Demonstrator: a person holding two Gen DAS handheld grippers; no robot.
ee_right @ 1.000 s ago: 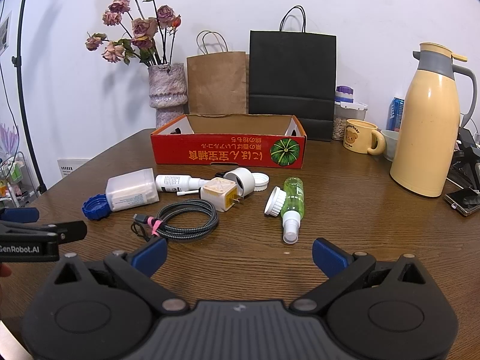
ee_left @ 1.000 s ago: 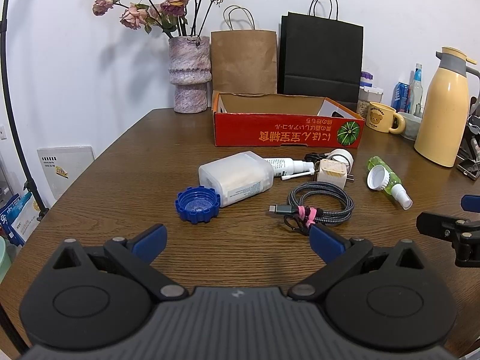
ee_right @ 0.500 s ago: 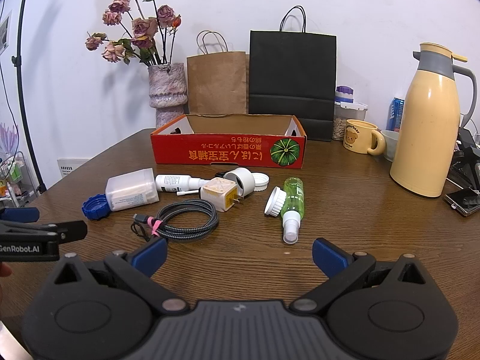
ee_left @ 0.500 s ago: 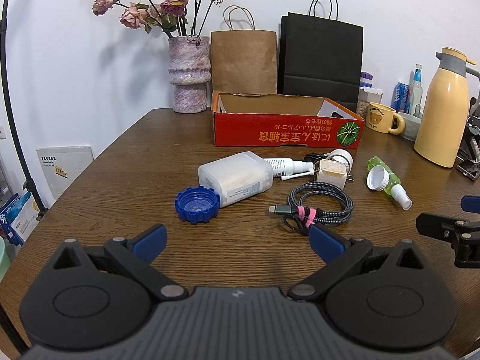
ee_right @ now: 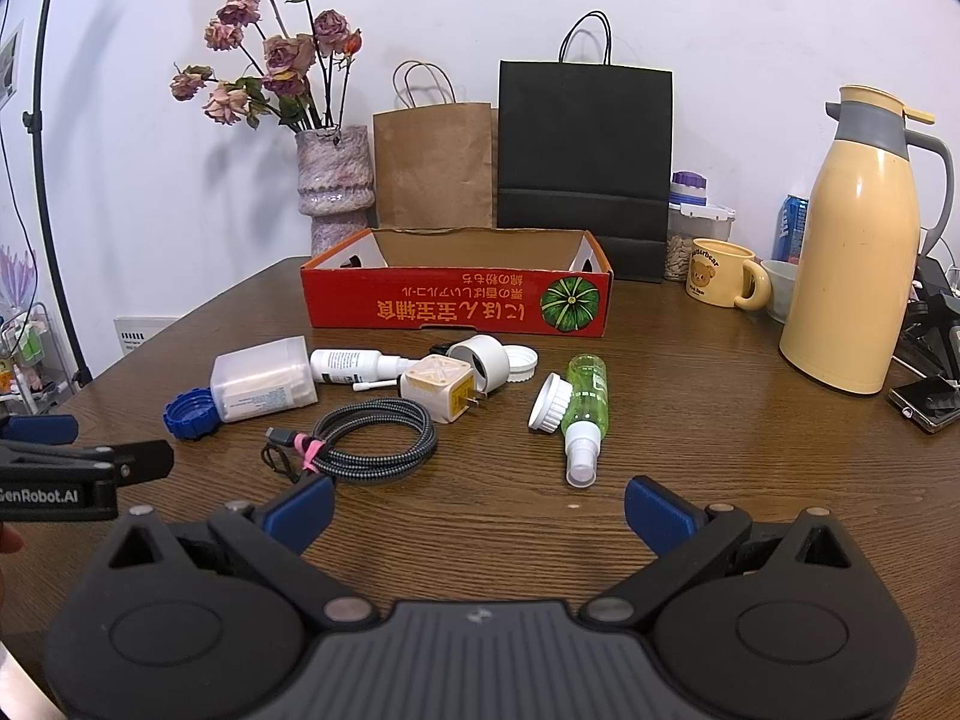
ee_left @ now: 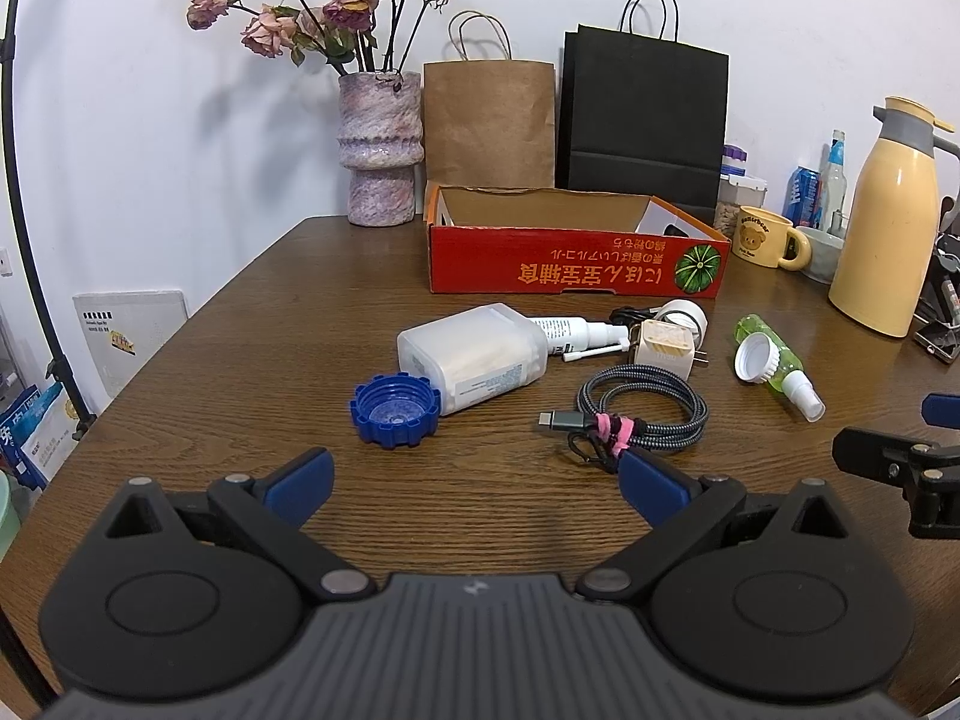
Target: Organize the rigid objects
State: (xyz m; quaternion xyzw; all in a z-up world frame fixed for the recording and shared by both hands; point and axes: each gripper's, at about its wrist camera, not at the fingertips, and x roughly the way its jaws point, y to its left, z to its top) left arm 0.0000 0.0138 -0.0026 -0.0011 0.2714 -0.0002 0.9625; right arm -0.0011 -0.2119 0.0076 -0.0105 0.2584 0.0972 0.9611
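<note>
- Rigid objects lie loose on a brown wooden table point(ee_left: 252, 360), in a group in front of a red cardboard box point(ee_left: 576, 264); the box stands open near the far side of the table and nothing shows inside it from these views.
- Behind the box, a black paper bag point(ee_left: 645, 120) and a brown paper bag point(ee_left: 489, 120) lean on the white wall, with a stone vase point(ee_left: 378, 144) of dried roses to the left.
- At the right stands a cream thermos jug point(ee_right: 852, 264), upright, with a yellow bear mug point(ee_right: 720, 273) just beside it.
- The left gripper point(ee_left: 474, 477) hangs low over the near edge of the table, its blue fingers spread wide with nothing between them.
- The right gripper point(ee_right: 480, 501) is the same: fingers wide apart, holding nothing, a little above the wood.
- A translucent plastic container point(ee_left: 474, 354) lies on its side, and its mouth touches a blue ribbed cap point(ee_left: 396, 402) that lies with the hollow side up.
- A coiled braided cable point(ee_right: 366, 438), tied with a pink band, lies just in front of a cream wall charger point(ee_right: 438, 390).
- A green spray bottle point(ee_right: 585, 414) lies on its side, the nozzle toward the camera, and a white cap point(ee_right: 549, 402) leans against it.
- A white nasal spray bottle point(ee_right: 354, 366) lies between the container and the charger.
- A white round adapter point(ee_right: 483, 360) lies behind the charger, beside a flat white lid point(ee_right: 522, 360).
</note>
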